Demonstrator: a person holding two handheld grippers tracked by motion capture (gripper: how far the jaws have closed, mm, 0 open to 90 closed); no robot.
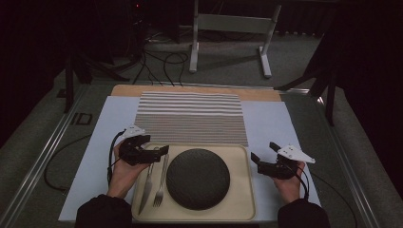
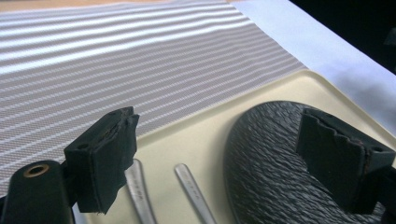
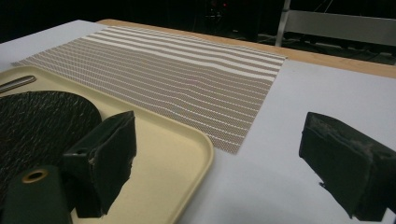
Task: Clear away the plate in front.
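both hands low: left gripper (image 1: 153, 151) jaws apart over knife (image 1: 147, 183), right gripper (image 1: 263, 156) jaws apart.

tray (image 1: 240, 190): cream | plate (image 1: 198, 178): black, ribbed | placemat (image 1: 190, 116): grey-white stripes

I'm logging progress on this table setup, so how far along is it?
Done: the striped placemat lies flat beyond the tray. In hand: nothing; the left gripper hangs open above the knife and fork, and the right gripper is open beside the tray. Left: the dark plate and cutlery are all on the tray.
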